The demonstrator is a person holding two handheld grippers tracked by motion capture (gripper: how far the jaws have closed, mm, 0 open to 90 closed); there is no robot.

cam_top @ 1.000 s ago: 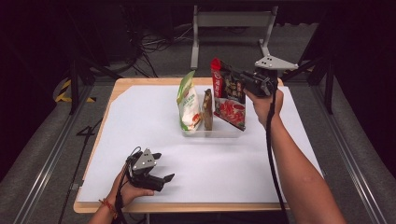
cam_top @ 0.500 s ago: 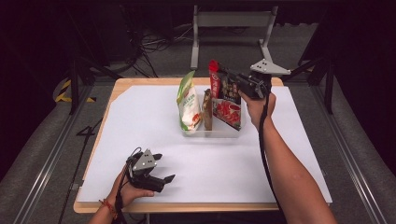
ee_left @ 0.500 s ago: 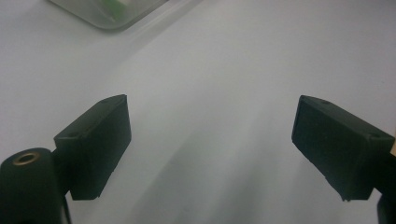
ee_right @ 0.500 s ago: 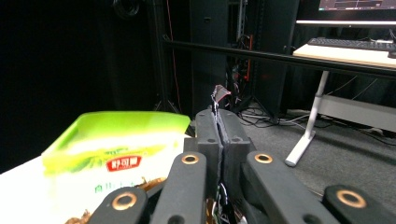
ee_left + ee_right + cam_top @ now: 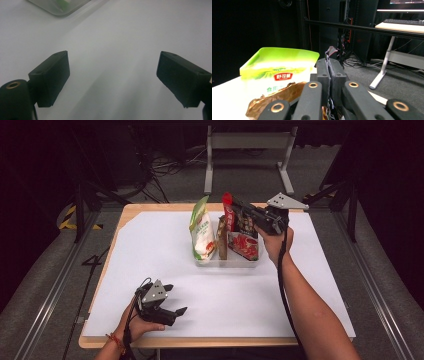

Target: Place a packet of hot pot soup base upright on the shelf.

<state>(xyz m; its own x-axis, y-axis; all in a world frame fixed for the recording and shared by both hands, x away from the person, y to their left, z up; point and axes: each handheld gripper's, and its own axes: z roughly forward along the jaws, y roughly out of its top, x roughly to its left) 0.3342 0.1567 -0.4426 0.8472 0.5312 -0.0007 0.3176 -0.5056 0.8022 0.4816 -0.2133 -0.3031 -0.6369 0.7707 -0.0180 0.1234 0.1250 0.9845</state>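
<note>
A clear plastic tray stands on the white sheet covering the table, toward its far side, and three snack bags are stood upright in it. At the tray's left end a green and white bag is set; a red label with white Chinese characters is seen on its front in the right gripper view, with green characters below, too small to be read surely. Just beside it, in the middle of the tray, a narrow brown foil bag is placed. At the tray's right end a red bag with a picture on its front is held up; its printing cannot be read.

The top edge of the red bag is pinched by the right gripper, whose jaws are pressed together with only the thin edge of the bag between them.

Well in front of the tray, near the table's near edge and to its left, the left gripper is rested on the sheet. Its jaws are spread wide, with nothing between them but bare sheet.
</note>
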